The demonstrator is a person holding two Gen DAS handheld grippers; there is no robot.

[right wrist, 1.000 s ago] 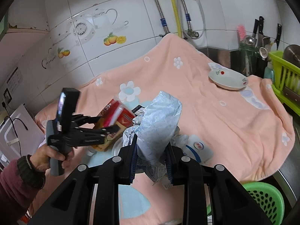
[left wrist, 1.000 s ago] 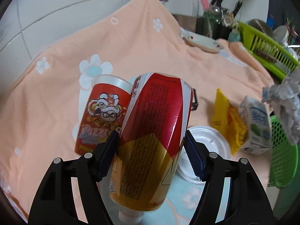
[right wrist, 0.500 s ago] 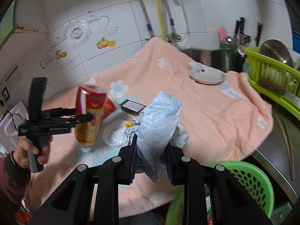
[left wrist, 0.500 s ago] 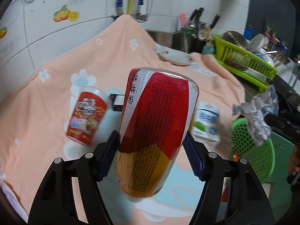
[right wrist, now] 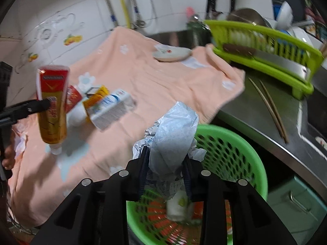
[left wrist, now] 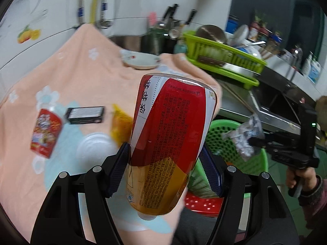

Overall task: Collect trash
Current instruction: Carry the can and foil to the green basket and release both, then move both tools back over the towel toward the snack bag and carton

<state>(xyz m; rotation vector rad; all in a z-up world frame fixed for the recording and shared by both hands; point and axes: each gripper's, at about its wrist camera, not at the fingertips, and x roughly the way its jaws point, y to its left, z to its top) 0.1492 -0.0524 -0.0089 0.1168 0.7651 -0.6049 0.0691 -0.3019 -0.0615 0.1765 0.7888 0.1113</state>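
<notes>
My left gripper [left wrist: 164,170] is shut on a red and gold bottle [left wrist: 169,143], held cap down above the peach cloth's front edge; the bottle also shows in the right wrist view [right wrist: 53,106]. My right gripper [right wrist: 165,176] is shut on a crumpled white wrapper [right wrist: 173,138] and holds it over the green mesh basket [right wrist: 231,157]. The basket [left wrist: 229,140] stands below the table's right edge with a white cup [right wrist: 178,206] inside. On the cloth lie a red snack cup [left wrist: 46,131], a white lid [left wrist: 96,149], a yellow packet [left wrist: 120,122], a black box [left wrist: 85,114] and a milk carton [right wrist: 112,108].
A white plate [left wrist: 141,61] sits at the cloth's far edge. A lime dish rack [right wrist: 265,49] with dishes stands on the steel counter to the right, with chopsticks [right wrist: 269,108] beside it. Tiled wall and hoses are behind. A teal box [right wrist: 296,208] is on the floor.
Both grippers have swung right with their loads. The wrapper is now over the green basket. The bottle has come from over the cloth to its front right edge, nearer the basket.
</notes>
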